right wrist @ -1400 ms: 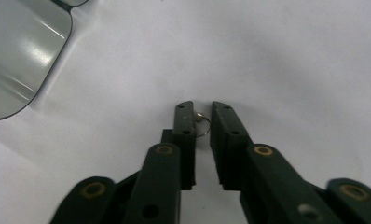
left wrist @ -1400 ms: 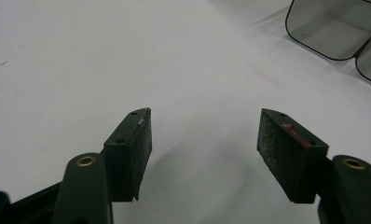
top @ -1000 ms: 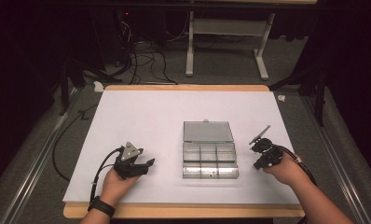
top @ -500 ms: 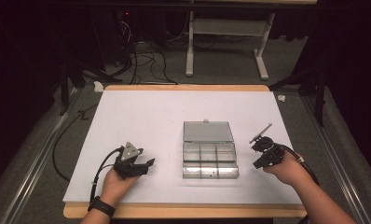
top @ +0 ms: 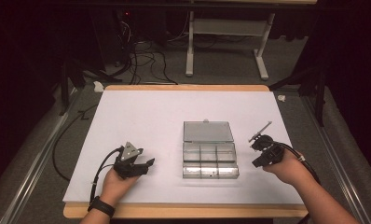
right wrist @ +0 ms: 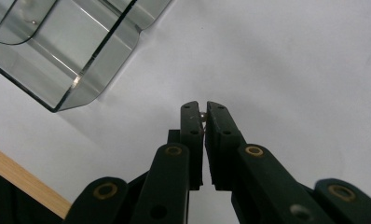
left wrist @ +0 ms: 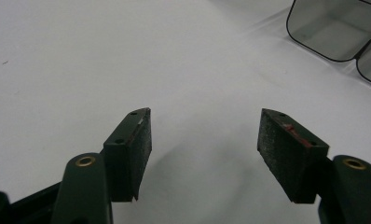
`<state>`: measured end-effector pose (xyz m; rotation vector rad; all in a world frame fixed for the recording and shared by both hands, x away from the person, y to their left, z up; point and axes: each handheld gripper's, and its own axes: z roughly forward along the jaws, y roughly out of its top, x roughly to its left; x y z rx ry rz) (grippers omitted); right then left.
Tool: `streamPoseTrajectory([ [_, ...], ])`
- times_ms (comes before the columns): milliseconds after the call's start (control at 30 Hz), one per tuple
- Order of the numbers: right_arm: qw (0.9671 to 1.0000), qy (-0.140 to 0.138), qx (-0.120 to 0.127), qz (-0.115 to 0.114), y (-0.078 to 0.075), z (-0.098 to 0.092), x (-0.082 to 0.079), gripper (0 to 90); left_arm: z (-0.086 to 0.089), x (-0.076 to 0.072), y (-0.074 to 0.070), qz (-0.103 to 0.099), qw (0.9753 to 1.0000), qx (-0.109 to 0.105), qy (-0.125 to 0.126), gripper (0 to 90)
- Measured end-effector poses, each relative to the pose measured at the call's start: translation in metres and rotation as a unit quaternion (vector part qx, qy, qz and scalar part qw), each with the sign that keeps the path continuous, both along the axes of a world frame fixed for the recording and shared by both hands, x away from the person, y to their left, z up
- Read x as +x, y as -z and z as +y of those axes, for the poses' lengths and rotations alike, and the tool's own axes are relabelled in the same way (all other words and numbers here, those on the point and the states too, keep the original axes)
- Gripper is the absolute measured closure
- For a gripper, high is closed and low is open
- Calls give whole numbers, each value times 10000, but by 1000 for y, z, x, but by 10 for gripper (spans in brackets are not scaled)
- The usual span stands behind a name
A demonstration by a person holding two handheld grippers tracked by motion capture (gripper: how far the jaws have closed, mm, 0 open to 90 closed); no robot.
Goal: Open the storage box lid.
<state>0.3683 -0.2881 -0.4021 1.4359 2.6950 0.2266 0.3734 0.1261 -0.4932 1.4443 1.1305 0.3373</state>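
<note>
Change: nothing has moved since earlier.
Left gripper point(left wrist: 204, 154): jaws spread, empty.
Right gripper point(right wrist: 203, 112): pinching a tiny object point(right wrist: 202, 114) beside the clear box point(top: 209, 149).

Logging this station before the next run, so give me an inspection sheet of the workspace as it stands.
Surface: white sheet over a wood-edged table.
Job's things: clear compartment box, lid open; compartments look empty.
Clutter: nothing seen on the sheet.
Grippers: left gripper open, low over bare sheet left of the box; right gripper nearly shut right of the box, something tiny between its fingers, too small to identify.
Cables: one trails from each gripper; a tangle lies on the floor.
Surroundings: dark room, white table frame beyond.
</note>
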Motion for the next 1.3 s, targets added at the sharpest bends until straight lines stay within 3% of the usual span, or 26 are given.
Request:
streamPoseTrajectory([
  [67, 9999, 99, 9, 49, -2, 3, -1, 869, 0, 0, 0, 0, 10000, -28, -6, 357],
  [200, 10000, -90, 4, 1, -3, 7, 0, 869, 0, 0, 0, -3, 10000, -3, 8, 358],
  [1033, 9988, -473, 130, 6, -15, 45, 3, 869, 0, 0, 0, 6, 10000, -76, 5, 357],
  [1100, 9994, -311, 122, 72, -17, 49, 1, 869, 0, 0, 0, 6, 10000, -76, 6, 357],
  [1133, 9986, -505, 140, -2, -17, 49, 3, 869, 0, 0, 0, 6, 10000, -76, 6, 357],
  [1300, 9985, -516, 160, 26, -19, 57, 2, 869, 0, 0, 0, 4, 10000, -55, 10, 358],
])
